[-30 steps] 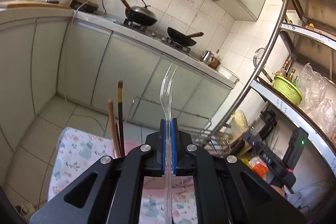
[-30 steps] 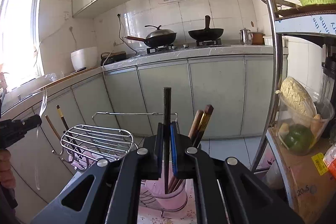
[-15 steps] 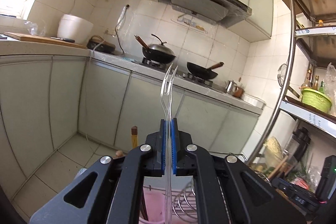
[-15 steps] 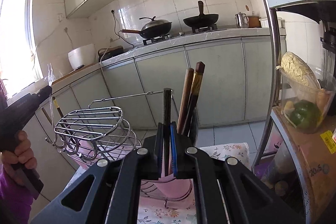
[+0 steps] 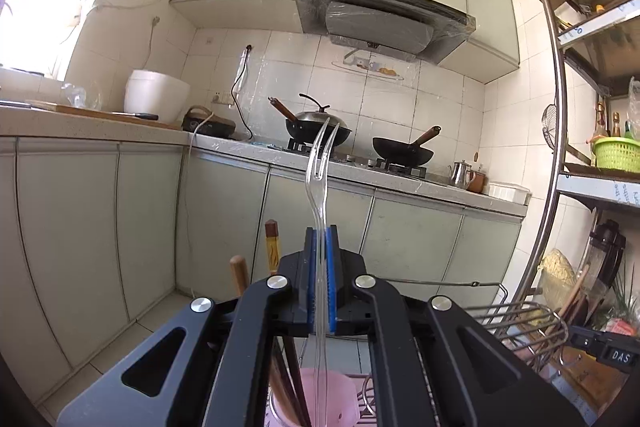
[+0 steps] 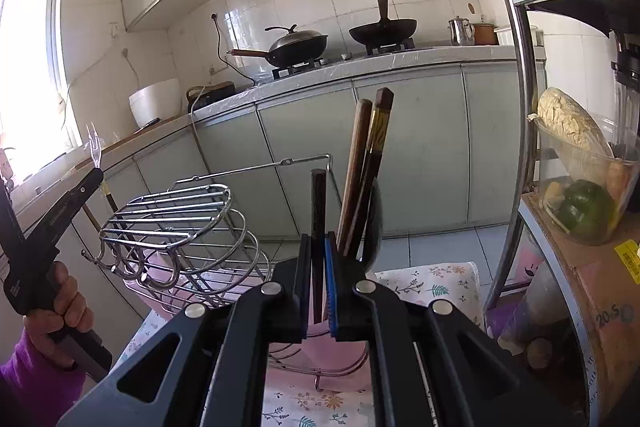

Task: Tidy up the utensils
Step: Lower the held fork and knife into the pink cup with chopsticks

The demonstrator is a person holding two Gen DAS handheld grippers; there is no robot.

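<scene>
- Clear plastic is pinched between the blue pads of the left gripper (image 5: pixel 320 283): a see-through fork (image 5: pixel 320 163), prongs up, its handle running down toward the pink cup (image 5: pixel 320 399) below.
- Dark wood is clamped by the right gripper (image 6: pixel 318 279): one black chopstick (image 6: pixel 318 203), held upright over the second pink cup (image 6: pixel 340 347) in the wire rack (image 6: pixel 172 223).
- Both tools should be kept vertical and lowered straight, it is judged, so that each tip is inside its cup before the pads are let go.
- Brown chopsticks (image 6: pixel 366 163) already standing in the right-hand cup have to be cleared; a slight offset is advised.
- From the left wrist view, the fork's handle is seen lined up over the cup mouth, beside more chopsticks (image 5: pixel 272 243).
- Only in the right wrist view are the holding hand (image 6: pixel 60 303), a purple sleeve (image 6: pixel 24 379) and the flowered cloth (image 6: pixel 432 283) under the rack shown.
- How deep either tip sits cannot be told.
</scene>
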